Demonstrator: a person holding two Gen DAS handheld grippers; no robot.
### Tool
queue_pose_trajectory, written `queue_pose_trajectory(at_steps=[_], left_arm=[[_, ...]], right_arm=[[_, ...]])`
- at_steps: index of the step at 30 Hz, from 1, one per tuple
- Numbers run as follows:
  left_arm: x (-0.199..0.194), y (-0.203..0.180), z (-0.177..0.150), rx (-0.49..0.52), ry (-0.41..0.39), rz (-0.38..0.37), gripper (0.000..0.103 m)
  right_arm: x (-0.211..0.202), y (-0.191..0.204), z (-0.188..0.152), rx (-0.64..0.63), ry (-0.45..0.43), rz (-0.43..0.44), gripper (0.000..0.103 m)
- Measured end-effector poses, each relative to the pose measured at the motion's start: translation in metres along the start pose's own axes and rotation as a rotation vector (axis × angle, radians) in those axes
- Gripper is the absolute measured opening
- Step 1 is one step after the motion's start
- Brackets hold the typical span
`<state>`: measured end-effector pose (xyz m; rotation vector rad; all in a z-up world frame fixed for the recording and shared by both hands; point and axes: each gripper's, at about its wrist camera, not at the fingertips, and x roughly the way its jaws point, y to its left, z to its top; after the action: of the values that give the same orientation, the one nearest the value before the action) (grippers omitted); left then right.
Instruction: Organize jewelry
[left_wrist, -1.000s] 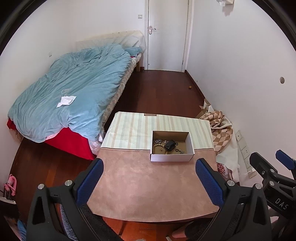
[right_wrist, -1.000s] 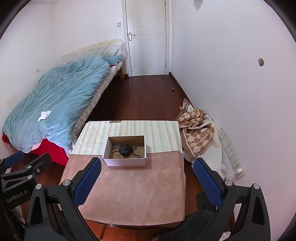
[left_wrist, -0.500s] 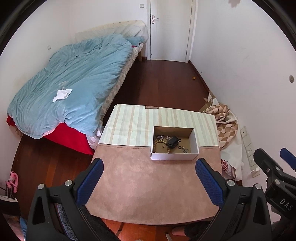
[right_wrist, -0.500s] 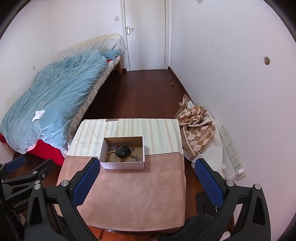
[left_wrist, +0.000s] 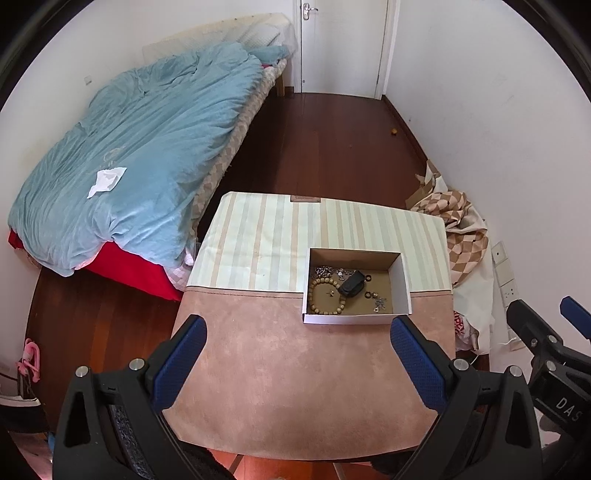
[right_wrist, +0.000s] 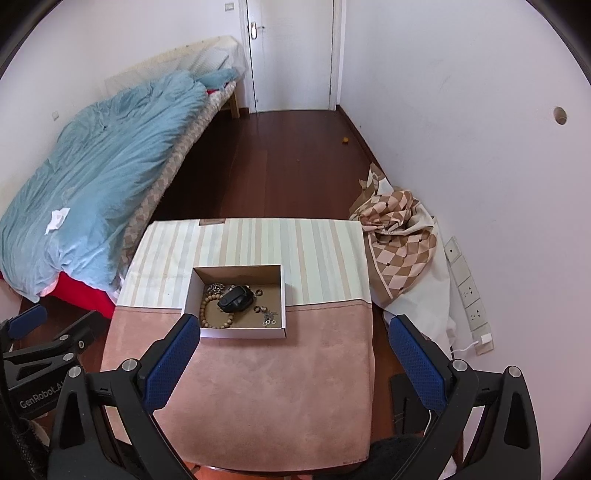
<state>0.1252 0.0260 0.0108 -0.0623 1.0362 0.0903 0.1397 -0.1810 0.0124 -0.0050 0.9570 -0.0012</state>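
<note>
An open white cardboard box (left_wrist: 402, 286) (right_wrist: 282, 295) sits on a small cloth-covered table (left_wrist: 295, 376) (right_wrist: 266, 387). Inside lie a wooden bead bracelet (left_wrist: 327, 299) (right_wrist: 214, 314), a black pouch (left_wrist: 352, 285) (right_wrist: 236, 298), and several small rings and metal pieces (left_wrist: 378, 301) (right_wrist: 269, 317). My left gripper (left_wrist: 293, 363) is open and empty, held above the table's near half, short of the box. My right gripper (right_wrist: 291, 365) is open and empty, also above the near half, its left finger (right_wrist: 170, 362) near the box's front left corner.
A bed with a blue duvet (left_wrist: 140, 140) stands left of the table. A checked cloth heap (right_wrist: 399, 236) lies on the floor at the right by the wall with sockets (right_wrist: 469, 291). Dark wood floor leads to a white door (right_wrist: 291, 55).
Both grippers have moved forward and tilted down towards the table, so the box appears larger and closer. Both jaws stay open and empty.
</note>
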Motion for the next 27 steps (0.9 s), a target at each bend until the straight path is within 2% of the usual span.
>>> queue_pose_trajectory(at_steps=[10,27], left_arm=[[0.016,0.004,0.002,-0.006,0.052,-0.006,0.102],[0.016,0.009,0.001,0.003,0.047,0.011,0.102]], right_arm=[[0.021,0.002,0.005,-0.014,0.057,-0.012,0.103],[0.022,0.006,0.004,-0.028,0.076,-0.01,0.103]])
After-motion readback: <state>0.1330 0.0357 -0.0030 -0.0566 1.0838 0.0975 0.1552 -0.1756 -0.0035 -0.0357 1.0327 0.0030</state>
